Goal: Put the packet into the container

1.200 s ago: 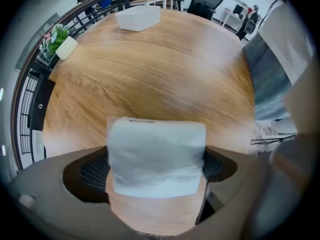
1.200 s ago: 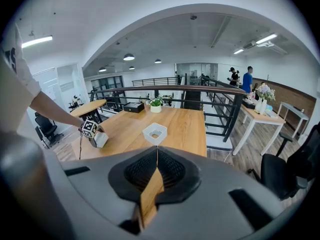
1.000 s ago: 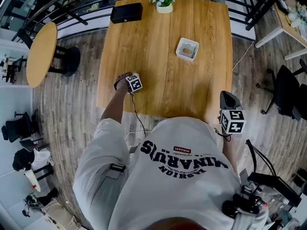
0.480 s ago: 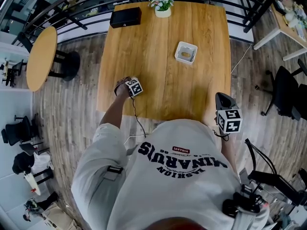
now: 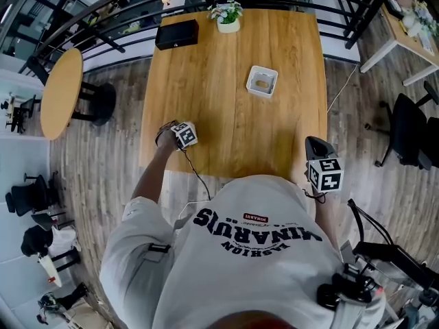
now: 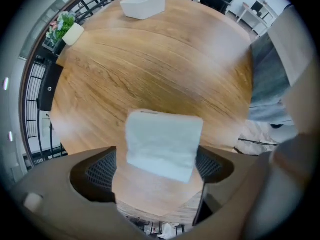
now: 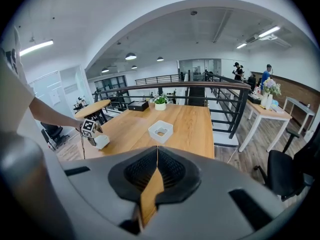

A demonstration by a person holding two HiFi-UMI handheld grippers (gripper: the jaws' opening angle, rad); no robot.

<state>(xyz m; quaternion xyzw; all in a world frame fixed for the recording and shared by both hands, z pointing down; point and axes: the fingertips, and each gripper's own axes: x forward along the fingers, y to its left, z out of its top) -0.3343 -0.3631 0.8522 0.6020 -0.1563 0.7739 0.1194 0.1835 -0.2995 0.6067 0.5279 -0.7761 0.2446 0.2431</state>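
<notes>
left tool (image 6: 156,167): pointing steeply down over the near left part of the table (image 5: 206,67) — its jaws have just been closing and are now pinching the packet (image 6: 162,143) from both sides.
packet: white and soft-looking, sitting upright between the left tool's pads and sticking out past them, with the table's wood showing behind it.
right tool (image 7: 156,170): its jaws are pressing together with nothing between them; it is hovering by the table's near right corner, well apart from the packet.
container (image 5: 261,81): white, square and open-topped, standing on the right half of the table, well apart from both tools — something small and brownish is lying inside, too small to tell.
far edge of the table: a potted plant (image 5: 228,18) and a black box (image 5: 176,34) are sitting there.
person: wearing a white printed shirt (image 5: 240,259), holding one tool in each hand.
</notes>
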